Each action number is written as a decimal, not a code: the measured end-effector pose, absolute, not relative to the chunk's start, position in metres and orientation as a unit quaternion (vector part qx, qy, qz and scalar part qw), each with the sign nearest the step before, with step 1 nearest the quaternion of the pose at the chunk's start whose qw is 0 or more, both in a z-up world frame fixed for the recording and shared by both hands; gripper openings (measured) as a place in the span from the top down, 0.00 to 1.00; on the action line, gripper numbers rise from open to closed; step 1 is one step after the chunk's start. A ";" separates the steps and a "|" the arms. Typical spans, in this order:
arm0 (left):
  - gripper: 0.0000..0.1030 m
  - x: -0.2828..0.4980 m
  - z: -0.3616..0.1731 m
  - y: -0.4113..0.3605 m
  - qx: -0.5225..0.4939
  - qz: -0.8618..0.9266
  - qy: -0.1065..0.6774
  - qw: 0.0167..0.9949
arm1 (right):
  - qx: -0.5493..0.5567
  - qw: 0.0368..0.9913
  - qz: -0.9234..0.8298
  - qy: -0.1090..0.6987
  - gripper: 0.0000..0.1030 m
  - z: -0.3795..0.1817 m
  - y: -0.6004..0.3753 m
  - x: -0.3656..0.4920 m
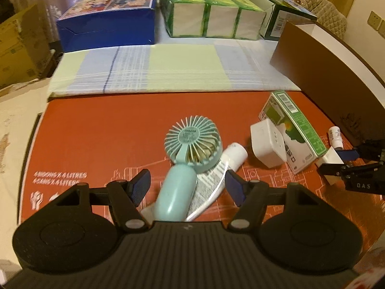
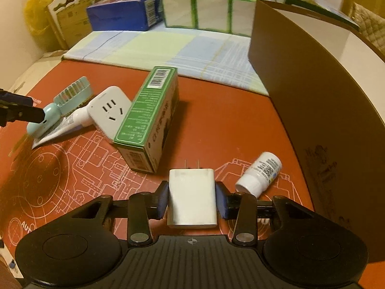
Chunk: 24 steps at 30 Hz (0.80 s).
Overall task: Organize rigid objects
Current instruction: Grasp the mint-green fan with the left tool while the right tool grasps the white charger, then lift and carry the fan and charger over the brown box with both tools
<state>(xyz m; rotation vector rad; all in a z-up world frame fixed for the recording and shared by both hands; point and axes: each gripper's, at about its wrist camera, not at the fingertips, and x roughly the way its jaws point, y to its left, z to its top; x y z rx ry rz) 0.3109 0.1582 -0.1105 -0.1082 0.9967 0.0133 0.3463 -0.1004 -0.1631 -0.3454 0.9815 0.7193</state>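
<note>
White and flat, the plastic plug-in charger (image 2: 191, 198) with two metal prongs sits clamped between the blue pads of your right hand-held gripper (image 2: 191, 200), prongs pointing away from you, close to the desk's right edge. Just right of it a small white pill bottle (image 2: 258, 174) lies on its side on the red printed desk mat (image 2: 216, 125), near the tall brown cardboard panel (image 2: 312, 96) that runs along the right edge.

Your left hand-held gripper (image 1: 186, 186) is spread wide, its pads on either side of the mint-green handheld fan (image 1: 185, 159); the pads do not touch it. The fan lies flat near the middle of the mat, its handle toward you, resting over a white squeeze tube (image 1: 221, 168). Right of the tube a white cube power adapter (image 1: 267, 144) leans against a green-and-white carton (image 1: 296, 130).

Along the desk's far edge you have a checked cloth (image 1: 168, 67), and behind it a blue printed box (image 1: 108, 24) and a green-wrapped pack of tissue bricks (image 1: 211, 12).
</note>
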 end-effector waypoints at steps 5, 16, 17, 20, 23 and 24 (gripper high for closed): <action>0.37 0.325 -0.121 0.165 -0.050 -0.019 0.481 0.875 | -0.141 0.822 0.299 0.464 0.63 -0.164 -0.108 0.348; 0.37 0.346 -0.136 0.180 -0.102 -0.058 0.480 0.870 | -0.108 0.834 0.250 0.479 0.63 -0.163 -0.119 0.344; 0.37 0.347 -0.138 0.180 -0.103 -0.058 0.480 0.869 | -0.105 0.835 0.247 0.480 0.63 -0.163 -0.119 0.344; 0.39 0.350 -0.141 0.181 -0.114 -0.059 0.478 0.869 | -0.103 0.837 0.241 0.481 0.63 -0.163 -0.118 0.343; 0.43 0.349 -0.143 0.182 -0.127 -0.056 0.473 0.870 | -0.104 0.836 0.239 0.482 0.63 -0.162 -0.117 0.344; 0.44 0.349 -0.143 0.182 -0.126 -0.056 0.471 0.871 | -0.105 0.836 0.239 0.482 0.63 -0.162 -0.117 0.344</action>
